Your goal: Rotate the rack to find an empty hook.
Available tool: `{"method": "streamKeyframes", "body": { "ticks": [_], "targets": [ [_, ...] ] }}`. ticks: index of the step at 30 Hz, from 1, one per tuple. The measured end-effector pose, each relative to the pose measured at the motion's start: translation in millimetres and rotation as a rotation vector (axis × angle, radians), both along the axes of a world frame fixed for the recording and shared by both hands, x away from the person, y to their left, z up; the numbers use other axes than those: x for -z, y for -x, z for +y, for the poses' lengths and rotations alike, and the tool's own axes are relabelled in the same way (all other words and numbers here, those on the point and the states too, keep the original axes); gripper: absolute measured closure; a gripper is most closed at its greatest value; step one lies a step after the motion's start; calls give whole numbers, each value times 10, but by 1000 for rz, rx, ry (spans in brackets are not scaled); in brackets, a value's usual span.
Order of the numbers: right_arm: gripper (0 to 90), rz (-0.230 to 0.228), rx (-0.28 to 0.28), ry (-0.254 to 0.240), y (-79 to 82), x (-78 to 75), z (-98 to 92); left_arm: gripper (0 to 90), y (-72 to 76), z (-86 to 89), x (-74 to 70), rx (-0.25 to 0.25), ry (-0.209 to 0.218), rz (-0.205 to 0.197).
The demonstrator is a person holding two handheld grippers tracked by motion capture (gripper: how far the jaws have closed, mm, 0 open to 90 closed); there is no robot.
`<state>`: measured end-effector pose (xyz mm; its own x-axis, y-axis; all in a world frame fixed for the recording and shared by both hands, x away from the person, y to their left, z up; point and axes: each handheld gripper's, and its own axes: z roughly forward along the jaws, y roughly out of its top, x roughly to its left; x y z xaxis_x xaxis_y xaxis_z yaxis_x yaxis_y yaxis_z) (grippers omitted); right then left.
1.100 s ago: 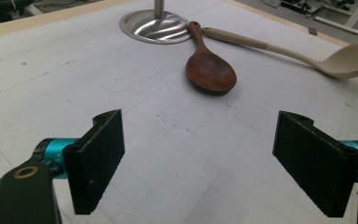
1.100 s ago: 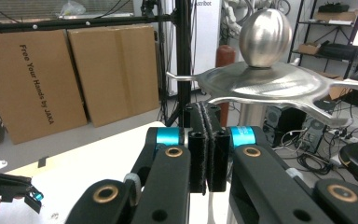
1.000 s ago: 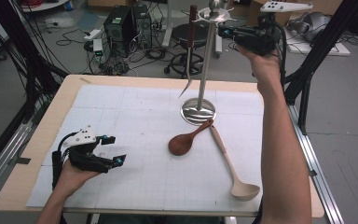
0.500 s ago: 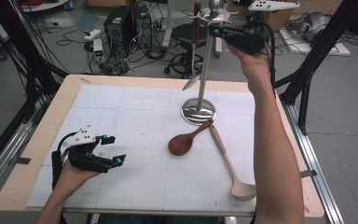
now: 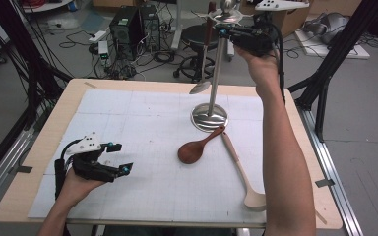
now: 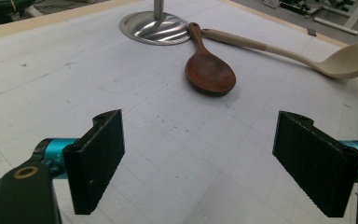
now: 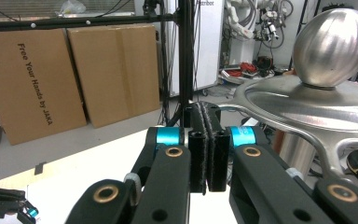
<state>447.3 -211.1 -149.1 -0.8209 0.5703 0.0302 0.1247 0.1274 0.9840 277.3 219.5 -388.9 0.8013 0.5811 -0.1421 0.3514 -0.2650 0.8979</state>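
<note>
**A:** How many utensils are on the counter [image 5: 39,196]?

**B:** Two lie flat on its white gridded mat: one dark brown wooden spoon [image 5: 197,148] and one pale beige long-handled ladle [image 5: 243,173]. Their handle ends meet beside the round base of the one polished steel utensil stand [image 5: 215,81], the spoon's handle touching that base. A third utensil, a dark-handled spoon with a metal bowl [image 5: 204,54], hangs from the stand's top ring.

**A:** And the tools?

**B:** Two, one in each hand. The right tool [image 5: 228,33] is raised to the top of the stand, just beside its ring and egg-shaped steel knob [image 7: 333,44]. Its jaws are pressed flat together, with nothing visible between the pads in the right gripper view.

**A:** The left one?

**B:** The left tool [image 5: 119,158] rests low over the near left part of the counter, well apart from the utensils. Its jaws stand wide apart and empty; in the left gripper view the brown spoon and the ladle lie ahead of them, beyond the gap.
</note>
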Motion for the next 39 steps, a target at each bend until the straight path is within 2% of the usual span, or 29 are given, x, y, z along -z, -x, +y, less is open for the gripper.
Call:
{"method": "streamKeyframes", "body": {
  "ticks": [19, 29, 39],
  "targets": [
    [898, 6, 12, 2, 60, 84, -244, 174, -4, -13, 7, 3, -4, 3],
    [898, -5, -1, -1, 39, 42, -91, 174, -2, -10, 4, 2, -4, 1],
    [899, -6, 11, -5, 19, 7, -3, 174, -1, -6, 0, 3, 1, 0]
  ]
}}
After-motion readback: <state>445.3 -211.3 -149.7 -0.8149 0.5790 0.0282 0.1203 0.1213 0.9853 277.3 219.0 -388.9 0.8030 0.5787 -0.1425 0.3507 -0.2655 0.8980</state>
